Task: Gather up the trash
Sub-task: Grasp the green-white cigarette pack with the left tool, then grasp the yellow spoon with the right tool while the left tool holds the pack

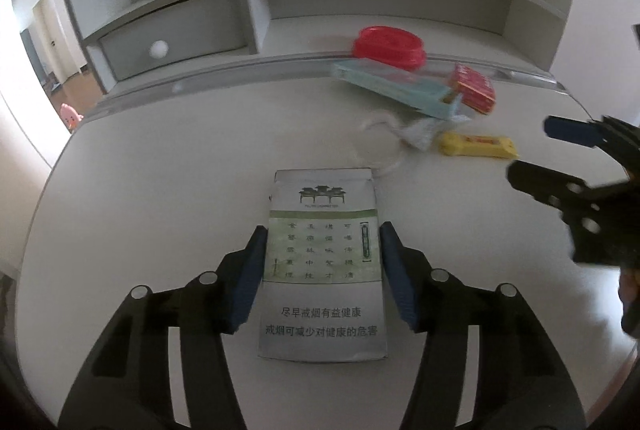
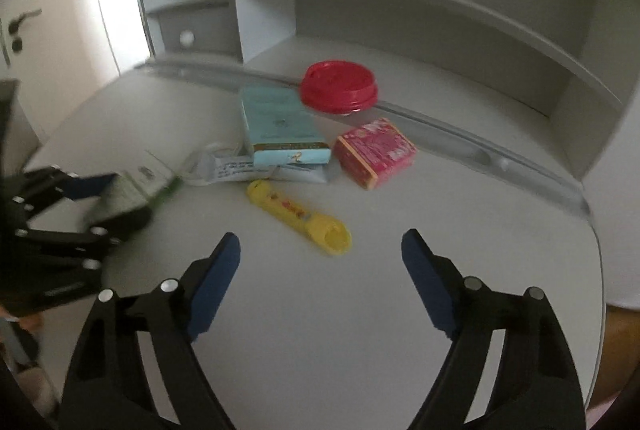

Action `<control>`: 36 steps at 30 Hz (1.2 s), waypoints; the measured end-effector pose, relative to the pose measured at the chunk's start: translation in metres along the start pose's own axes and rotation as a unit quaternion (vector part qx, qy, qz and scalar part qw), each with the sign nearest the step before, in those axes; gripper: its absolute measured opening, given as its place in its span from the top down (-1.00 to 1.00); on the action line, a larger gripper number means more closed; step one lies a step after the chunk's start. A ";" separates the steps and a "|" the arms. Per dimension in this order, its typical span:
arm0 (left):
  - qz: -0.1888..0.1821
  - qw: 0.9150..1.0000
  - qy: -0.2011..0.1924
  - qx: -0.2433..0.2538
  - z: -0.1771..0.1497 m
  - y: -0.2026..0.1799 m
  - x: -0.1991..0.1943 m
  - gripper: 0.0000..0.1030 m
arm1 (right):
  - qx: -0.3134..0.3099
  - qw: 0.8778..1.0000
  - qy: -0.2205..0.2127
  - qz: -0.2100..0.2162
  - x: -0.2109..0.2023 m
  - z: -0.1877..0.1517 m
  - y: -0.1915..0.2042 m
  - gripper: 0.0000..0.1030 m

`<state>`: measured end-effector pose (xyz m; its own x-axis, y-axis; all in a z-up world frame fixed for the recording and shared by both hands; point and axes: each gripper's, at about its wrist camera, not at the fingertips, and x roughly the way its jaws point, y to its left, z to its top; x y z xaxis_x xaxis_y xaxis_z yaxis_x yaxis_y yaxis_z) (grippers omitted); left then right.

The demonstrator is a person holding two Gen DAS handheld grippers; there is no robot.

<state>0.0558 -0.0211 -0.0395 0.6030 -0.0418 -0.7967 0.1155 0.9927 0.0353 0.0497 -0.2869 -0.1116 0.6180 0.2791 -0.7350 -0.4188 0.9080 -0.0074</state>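
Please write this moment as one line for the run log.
left tool: around white cigarette pack, grip unclear | right tool: open, empty, facing yellow wrapper | desk: trash not yet collected

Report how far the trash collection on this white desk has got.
Done: nothing visibly collected; no bin is in view. In hand: the left gripper has its blue fingers on both sides of the white-and-green cigarette pack. Left: the red plastic cup lid, light-blue box, red-and-pink box, yellow wrapper and crumpled white wrapper. The right gripper is open and empty.
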 end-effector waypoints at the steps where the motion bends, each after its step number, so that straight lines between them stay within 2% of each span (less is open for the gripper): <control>1: 0.003 1.000 0.000 -0.003 0.001 0.005 0.001 -0.07 | -0.005 1.000 0.009 0.000 0.007 0.004 0.000 -0.45; 3: 0.007 1.000 0.000 -0.009 0.003 0.014 0.003 -0.06 | -0.011 0.999 0.032 0.019 0.021 0.012 -0.003 -0.23; 5: 0.006 1.000 0.000 -0.010 0.004 0.019 0.004 -0.05 | -0.012 0.999 0.032 0.032 0.023 0.013 0.000 -0.16; 7: 0.003 1.000 -0.001 -0.011 0.005 0.021 0.004 -0.05 | -0.022 0.999 0.028 0.041 0.023 0.010 0.011 0.15; 9: 0.002 1.000 -0.001 -0.012 0.004 0.020 0.004 -0.05 | -0.026 0.998 0.026 0.047 0.020 0.008 0.020 0.54; 15: -0.002 1.000 -0.002 -0.009 0.002 0.022 0.003 -0.04 | -0.009 0.999 0.020 0.038 0.013 0.004 0.044 0.57; 18: -0.007 1.000 -0.002 -0.013 0.001 0.024 0.002 -0.04 | 0.001 0.998 0.040 0.044 0.009 0.004 0.053 0.56; 20: -0.004 1.000 -0.001 -0.010 0.001 0.023 0.002 -0.05 | -0.011 0.998 0.055 0.038 0.007 0.005 0.062 0.56; 26: -0.007 1.000 -0.003 -0.024 0.001 0.029 0.002 -0.05 | -0.026 0.998 0.051 0.034 0.013 0.012 0.072 0.56; 28: -0.003 1.000 -0.003 -0.031 0.001 0.031 0.002 -0.05 | -0.030 0.998 0.049 0.031 0.015 0.015 0.073 0.41; 30: 0.001 1.000 -0.002 -0.027 0.000 0.030 0.002 -0.05 | -0.035 0.998 0.047 0.030 0.017 0.016 0.075 -0.18; 32: 0.008 1.000 -0.001 -0.021 0.000 0.028 0.003 -0.05 | -0.037 0.998 0.041 0.035 0.020 0.015 0.076 -0.19; 34: 0.006 1.000 -0.001 -0.023 0.000 0.028 0.003 -0.05 | -0.023 0.998 0.033 0.039 0.020 0.014 0.073 0.10; 35: 0.006 1.000 -0.001 -0.023 0.000 0.029 0.003 -0.05 | -0.018 0.999 0.028 0.041 0.020 0.014 0.072 0.48; 36: 0.006 1.000 -0.001 -0.023 0.000 0.029 0.003 -0.05 | -0.012 0.999 0.027 0.043 0.020 0.014 0.071 0.63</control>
<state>0.0609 0.0072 -0.0408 0.6063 -0.0307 -0.7946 0.0721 0.9973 0.0165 0.0412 -0.2125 -0.1172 0.5422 0.3385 -0.7691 -0.4855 0.8732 0.0420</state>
